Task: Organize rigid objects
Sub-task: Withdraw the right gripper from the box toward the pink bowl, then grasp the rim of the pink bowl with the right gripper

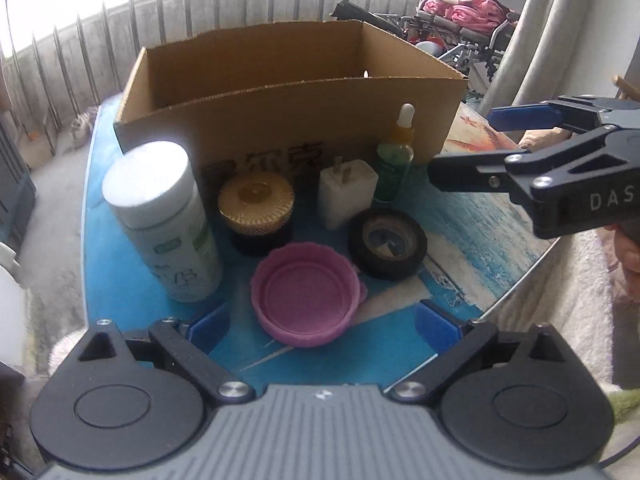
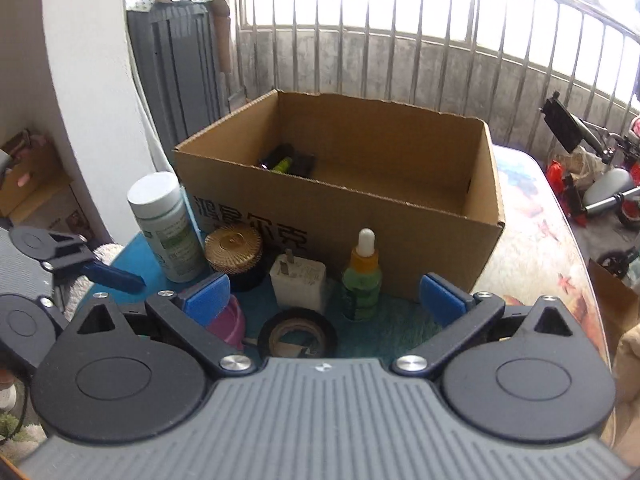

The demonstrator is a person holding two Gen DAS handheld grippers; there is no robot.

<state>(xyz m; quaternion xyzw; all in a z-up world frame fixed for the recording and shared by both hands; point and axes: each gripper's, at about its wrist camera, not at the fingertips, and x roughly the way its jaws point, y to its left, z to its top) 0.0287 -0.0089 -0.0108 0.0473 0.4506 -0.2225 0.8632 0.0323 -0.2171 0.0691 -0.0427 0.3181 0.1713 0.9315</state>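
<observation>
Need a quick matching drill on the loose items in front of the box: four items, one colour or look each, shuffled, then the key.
Items:
1. lid
2. tape roll
3. dropper bottle
4. charger

Looks:
A. white block, prongs up
B. green glass, white bulb on top
C. pink, lying open side up
D. black ring, lying flat

Pairs: 1-C, 2-D, 3-B, 4-A

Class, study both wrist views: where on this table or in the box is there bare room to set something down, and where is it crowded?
Free: most of the cardboard box floor, beyond the dark items in its far-left corner; the table right of the tape roll. Crowded: the strip before the box, from white bottle to dropper bottle.
</observation>
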